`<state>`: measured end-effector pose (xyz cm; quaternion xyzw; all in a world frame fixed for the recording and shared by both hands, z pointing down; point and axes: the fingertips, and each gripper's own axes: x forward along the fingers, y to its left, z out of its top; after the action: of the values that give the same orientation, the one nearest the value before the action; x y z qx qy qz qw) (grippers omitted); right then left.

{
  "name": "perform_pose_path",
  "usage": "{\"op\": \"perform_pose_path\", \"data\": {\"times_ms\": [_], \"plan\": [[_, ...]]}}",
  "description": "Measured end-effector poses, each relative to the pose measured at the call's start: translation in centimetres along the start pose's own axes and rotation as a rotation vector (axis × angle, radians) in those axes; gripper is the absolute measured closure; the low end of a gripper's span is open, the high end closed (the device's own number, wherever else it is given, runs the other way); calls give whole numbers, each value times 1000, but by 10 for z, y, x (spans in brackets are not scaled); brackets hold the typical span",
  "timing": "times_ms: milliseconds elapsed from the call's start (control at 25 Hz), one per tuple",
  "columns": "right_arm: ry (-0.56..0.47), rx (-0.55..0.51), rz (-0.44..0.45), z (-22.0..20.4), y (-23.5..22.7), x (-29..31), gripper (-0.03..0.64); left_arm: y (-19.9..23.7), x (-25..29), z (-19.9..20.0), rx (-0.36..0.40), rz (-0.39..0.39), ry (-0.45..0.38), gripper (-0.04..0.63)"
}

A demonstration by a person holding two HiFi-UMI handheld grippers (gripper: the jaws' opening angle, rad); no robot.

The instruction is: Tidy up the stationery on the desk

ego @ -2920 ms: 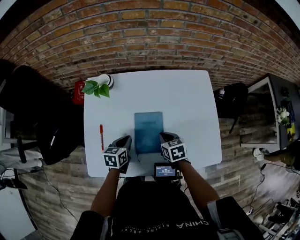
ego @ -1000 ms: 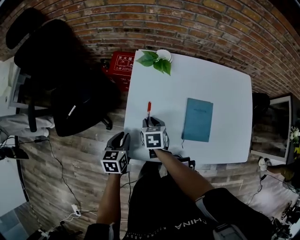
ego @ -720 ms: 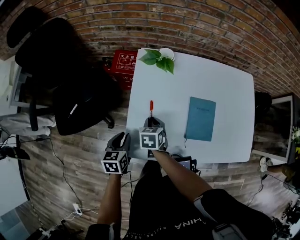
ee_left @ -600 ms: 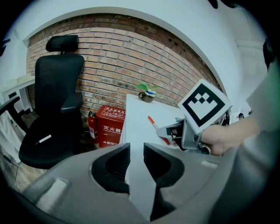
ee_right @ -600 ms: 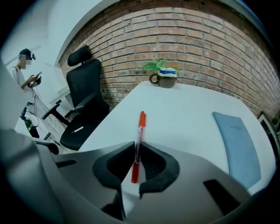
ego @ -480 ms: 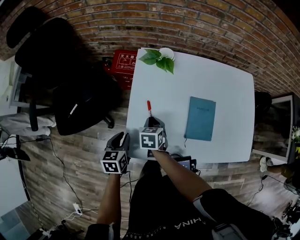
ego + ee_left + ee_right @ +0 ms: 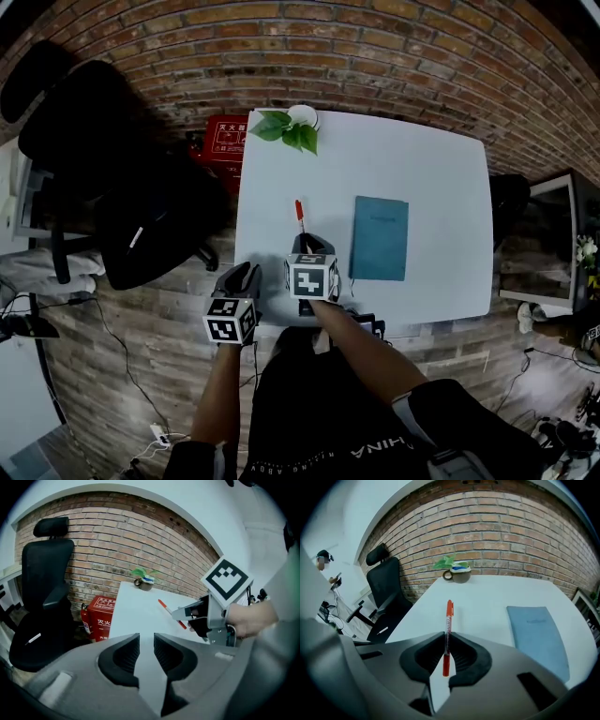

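A red pen [image 7: 299,214] [image 7: 448,620] sticks out forward from my right gripper [image 7: 302,242] [image 7: 446,656], whose jaws have just been closing and are now shut on its rear half. It sits over the front left part of the white desk [image 7: 422,169]. To the right of the pen a teal notebook [image 7: 380,237] [image 7: 536,634] lies flat. My left gripper [image 7: 246,275] [image 7: 146,651] hovers off the desk's front left corner with a narrow gap between its jaws and nothing in it. The left gripper view also shows the pen [image 7: 165,607] in the right gripper [image 7: 185,616].
A small potted plant [image 7: 286,128] [image 7: 454,566] stands at the desk's far left edge. On the floor to the left are a red box [image 7: 223,136] [image 7: 101,620] and a black office chair [image 7: 122,187] [image 7: 44,597]. A brick wall runs behind the desk.
Both grippers left the notebook and went to the desk's left side. The right gripper's jaws closed on the red pen, whose far end then swung slightly left.
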<state>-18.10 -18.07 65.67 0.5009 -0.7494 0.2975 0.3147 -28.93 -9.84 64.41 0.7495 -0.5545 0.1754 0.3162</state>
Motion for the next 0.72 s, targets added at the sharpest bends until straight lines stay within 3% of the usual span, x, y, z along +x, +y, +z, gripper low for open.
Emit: {"op": "perform_pose_path", "data": {"times_ms": [440, 720], "plan": [[-90, 56, -76, 24, -131, -60, 571, -91, 54, 31, 105, -138, 19, 522], [-91, 138, -166, 8, -239, -108, 571, -147, 87, 37, 184, -158, 56, 557]]}}
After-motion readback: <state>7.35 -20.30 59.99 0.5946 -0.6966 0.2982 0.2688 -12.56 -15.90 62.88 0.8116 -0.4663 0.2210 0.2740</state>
